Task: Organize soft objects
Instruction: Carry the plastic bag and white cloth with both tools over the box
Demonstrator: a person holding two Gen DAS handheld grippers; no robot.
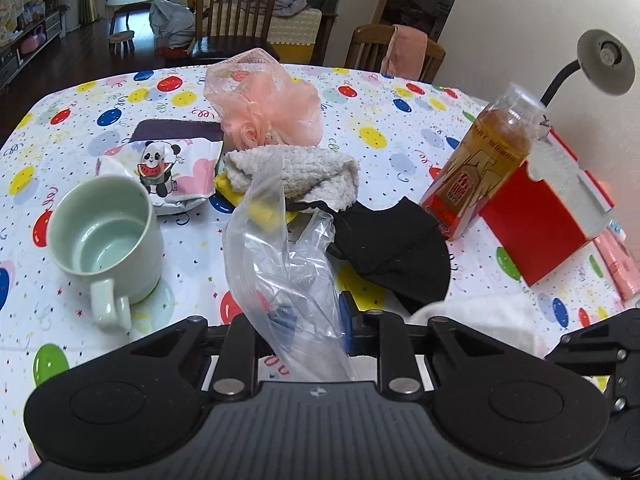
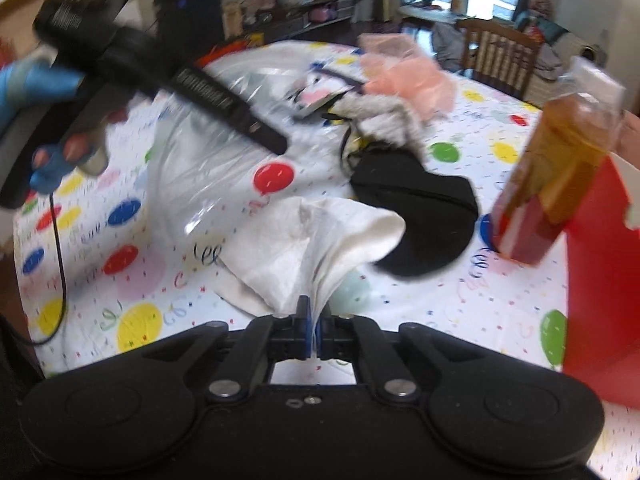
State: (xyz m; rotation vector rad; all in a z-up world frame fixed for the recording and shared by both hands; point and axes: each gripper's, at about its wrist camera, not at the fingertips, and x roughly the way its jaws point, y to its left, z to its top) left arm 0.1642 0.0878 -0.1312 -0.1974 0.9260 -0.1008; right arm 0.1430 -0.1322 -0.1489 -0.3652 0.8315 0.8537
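Left gripper [image 1: 310, 320] clamped on clear plastic bag [image 1: 280, 256]; right gripper [image 2: 314, 320] pinching white cloth [image 2: 320, 232]; black fabric [image 1: 396, 244] on bench [image 1: 400, 152], just right of bag.

Soft daylight from far windows; right view motion-blurred; fisheye-curved edges, dark corners.

Both wrist cameras sit low and close over the balloon-print table [image 1: 380, 92], facing across it. Both views share the black cloth [image 1: 392, 240] and amber bottle [image 2: 560, 168].
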